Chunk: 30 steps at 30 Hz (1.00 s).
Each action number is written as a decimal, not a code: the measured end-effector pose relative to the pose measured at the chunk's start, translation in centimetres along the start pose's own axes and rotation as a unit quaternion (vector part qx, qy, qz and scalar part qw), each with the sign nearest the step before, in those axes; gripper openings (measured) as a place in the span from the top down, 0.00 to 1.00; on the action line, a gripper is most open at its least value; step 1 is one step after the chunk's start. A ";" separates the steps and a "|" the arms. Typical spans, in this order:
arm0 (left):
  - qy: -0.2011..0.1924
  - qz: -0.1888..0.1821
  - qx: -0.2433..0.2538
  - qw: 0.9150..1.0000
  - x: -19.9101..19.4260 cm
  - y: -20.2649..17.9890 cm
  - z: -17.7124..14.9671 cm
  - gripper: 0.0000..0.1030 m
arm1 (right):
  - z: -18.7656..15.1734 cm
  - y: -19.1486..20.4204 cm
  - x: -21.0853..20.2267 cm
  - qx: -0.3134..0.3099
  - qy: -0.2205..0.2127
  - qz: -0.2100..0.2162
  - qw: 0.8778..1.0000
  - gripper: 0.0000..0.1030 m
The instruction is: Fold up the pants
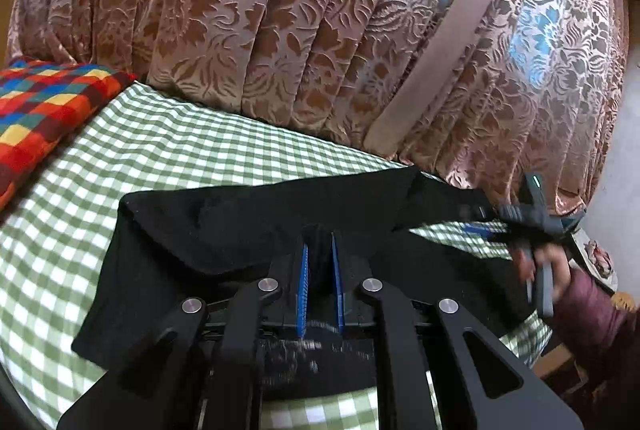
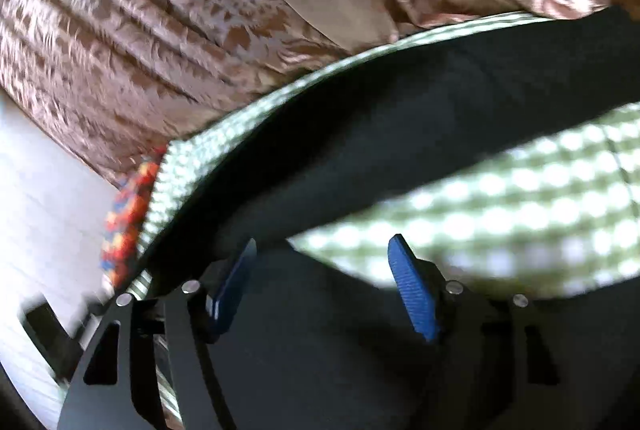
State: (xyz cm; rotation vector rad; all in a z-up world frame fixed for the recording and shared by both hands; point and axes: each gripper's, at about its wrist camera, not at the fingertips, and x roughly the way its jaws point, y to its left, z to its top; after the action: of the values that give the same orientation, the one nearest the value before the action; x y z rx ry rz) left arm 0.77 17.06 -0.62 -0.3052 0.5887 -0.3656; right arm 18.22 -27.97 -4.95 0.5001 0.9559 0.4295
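Note:
Black pants lie partly folded on a green-checked bed sheet. My left gripper is over the near part of the pants, its blue pads close together with a fold of black cloth pinched between them. My right gripper shows at the right of the left wrist view, blurred, at the pants' right end. In the right wrist view my right gripper is open, its blue pads wide apart above the black pants, holding nothing.
A floral brown curtain hangs behind the bed. A multicoloured checked pillow lies at the far left. A person's hand in a maroon sleeve holds the right gripper. A white wall shows at the left of the right wrist view.

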 end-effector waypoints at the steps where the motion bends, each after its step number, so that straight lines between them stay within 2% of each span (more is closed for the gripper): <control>1: -0.001 -0.002 0.002 1.000 -0.2 0.0 -0.2 0.91 | 1.5 0.3 0.8 0.015 0.001 0.014 1.000 0.34; 5: 0.000 -0.004 0.006 1.000 -0.8 0.0 -0.6 0.91 | 6.0 0.4 3.7 0.077 0.005 0.029 0.997 0.34; 7: 0.002 -0.005 0.005 1.000 -0.8 0.3 -0.7 0.91 | 7.9 -0.1 5.5 0.108 0.011 0.012 0.994 0.36; 8: 0.004 -0.005 0.005 1.000 -0.8 0.5 -0.8 0.91 | 8.7 -0.4 6.3 0.118 0.013 0.003 0.993 0.39; 9: 0.006 -0.004 0.004 1.000 -0.7 0.6 -0.7 0.91 | 9.1 -0.8 6.7 0.124 0.016 -0.009 0.992 0.53; 10: 0.008 -0.003 0.003 1.000 -0.6 0.8 -0.6 0.91 | 9.8 -1.2 7.5 0.128 0.022 -0.028 0.991 0.75; 11: 0.009 0.000 0.001 1.000 -0.5 1.0 -0.4 0.91 | 10.1 -1.5 7.9 0.129 0.024 -0.041 0.990 0.82; 12: 0.005 0.008 -0.004 1.000 -0.3 1.5 0.4 0.91 | 10.2 -1.7 8.0 0.129 0.022 -0.051 0.990 0.87; 14: -0.010 0.027 -0.010 1.000 -0.1 2.3 2.2 0.91 | 10.3 -1.1 7.0 0.110 0.009 -0.041 0.993 0.88; 17: -0.057 0.073 -0.034 0.995 0.1 4.5 6.6 0.91 | 9.9 0.8 3.3 0.077 -0.027 -0.004 0.997 0.88; 20: -0.096 0.089 -0.068 0.989 0.0 7.0 10.0 0.91 | 8.4 3.1 -1.9 0.034 -0.065 0.045 0.996 0.88; 21: -0.101 0.094 -0.069 0.988 -0.1 7.4 10.5 0.91 | 7.0 4.1 -4.1 0.011 -0.072 0.066 0.995 0.88; 23: -0.101 0.096 -0.075 0.987 -0.6 7.8 10.2 0.91 | 4.4 5.2 -6.3 -0.023 -0.071 0.078 0.994 0.88; 26: -0.083 0.095 -0.090 0.988 -1.8 8.3 7.7 0.91 | -1.8 5.1 -7.9 -0.046 -0.031 0.087 0.995 0.88; 30: -0.035 0.100 -0.141 0.984 -2.9 10.2 1.4 0.91 | -8.6 3.3 -6.2 -0.033 0.033 0.070 0.996 0.90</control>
State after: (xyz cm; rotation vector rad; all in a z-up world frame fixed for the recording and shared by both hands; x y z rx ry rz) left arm 1.84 27.67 -1.99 -0.5241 0.5968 -0.0754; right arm 7.30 -26.93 -3.13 0.4958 0.9702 0.6048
